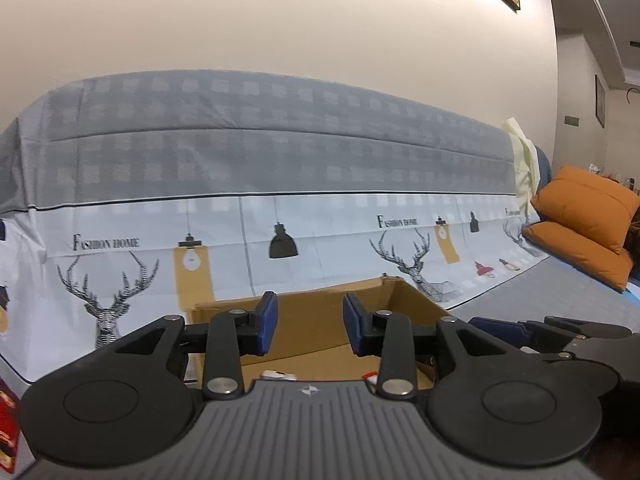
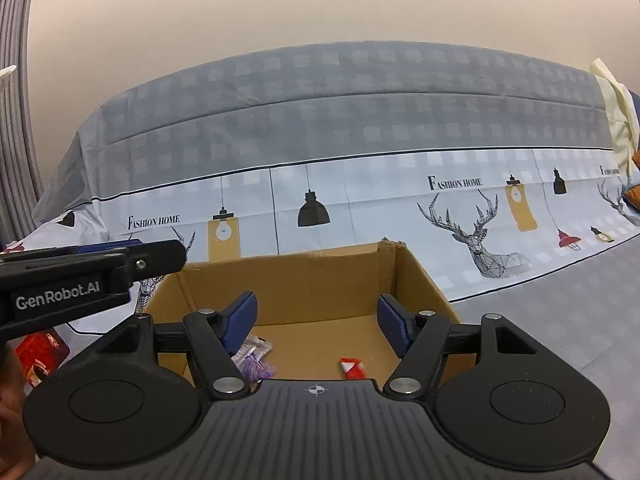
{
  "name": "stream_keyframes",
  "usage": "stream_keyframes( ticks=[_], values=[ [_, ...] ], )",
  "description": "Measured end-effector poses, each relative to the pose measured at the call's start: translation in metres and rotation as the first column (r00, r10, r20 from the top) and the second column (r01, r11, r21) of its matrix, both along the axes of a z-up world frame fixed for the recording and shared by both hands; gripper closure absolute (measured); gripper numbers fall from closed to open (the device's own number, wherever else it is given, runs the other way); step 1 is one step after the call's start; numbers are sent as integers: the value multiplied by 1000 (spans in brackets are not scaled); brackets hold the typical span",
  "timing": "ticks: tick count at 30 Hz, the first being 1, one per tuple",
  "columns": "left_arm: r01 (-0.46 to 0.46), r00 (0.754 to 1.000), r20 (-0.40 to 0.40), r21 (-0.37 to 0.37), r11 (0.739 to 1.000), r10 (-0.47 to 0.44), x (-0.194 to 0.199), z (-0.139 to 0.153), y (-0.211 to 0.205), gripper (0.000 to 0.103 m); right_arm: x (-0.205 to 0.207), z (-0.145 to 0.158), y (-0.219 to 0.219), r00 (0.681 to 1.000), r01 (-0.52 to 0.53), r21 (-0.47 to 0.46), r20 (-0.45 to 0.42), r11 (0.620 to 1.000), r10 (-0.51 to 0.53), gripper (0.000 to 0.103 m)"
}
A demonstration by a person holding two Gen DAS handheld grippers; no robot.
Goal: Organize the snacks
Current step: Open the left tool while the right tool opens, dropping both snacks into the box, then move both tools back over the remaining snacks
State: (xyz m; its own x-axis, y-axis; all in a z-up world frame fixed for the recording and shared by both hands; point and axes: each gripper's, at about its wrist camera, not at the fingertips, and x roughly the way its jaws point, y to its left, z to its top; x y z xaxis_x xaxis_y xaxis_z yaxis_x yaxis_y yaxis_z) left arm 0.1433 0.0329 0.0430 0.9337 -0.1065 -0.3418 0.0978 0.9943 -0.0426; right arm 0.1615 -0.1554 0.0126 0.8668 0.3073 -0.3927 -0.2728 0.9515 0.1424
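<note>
An open cardboard box (image 2: 320, 276) stands on the patterned cloth in front of both grippers. On its floor lie a purple-and-white snack packet (image 2: 254, 358) and a red-and-white packet (image 2: 352, 367). My right gripper (image 2: 318, 320) hangs open above the box, and its blue pads grip nothing. In the left wrist view my left gripper (image 1: 310, 326) is open over the same box (image 1: 320, 320), with nothing between its pads. Below it I see the tips of a white packet (image 1: 278, 375) and a red packet (image 1: 372, 377).
A red snack box (image 2: 40, 356) lies on the cloth left of the cardboard box. A draped sofa back (image 1: 260, 152) rises behind the box. Orange cushions (image 1: 584, 220) are stacked at the far right. The left gripper's side (image 2: 132, 254) crosses the right wrist view at the left.
</note>
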Motion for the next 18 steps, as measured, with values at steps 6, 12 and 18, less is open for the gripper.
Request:
stream_keyframes(
  ticks=[6, 12, 18],
  values=[
    [-38, 999, 7, 23, 999, 38, -10, 4, 24, 57, 0, 2, 17, 1000, -10, -1, 8, 1000, 11, 34],
    [-90, 996, 6, 60, 994, 90, -22, 8, 51, 57, -9, 5, 44, 999, -38, 1, 26, 999, 38, 34],
    [-189, 981, -20, 133, 973, 193, -35, 7, 87, 74, -34, 21, 81, 989, -109, 32, 105, 994, 105, 45]
  ],
)
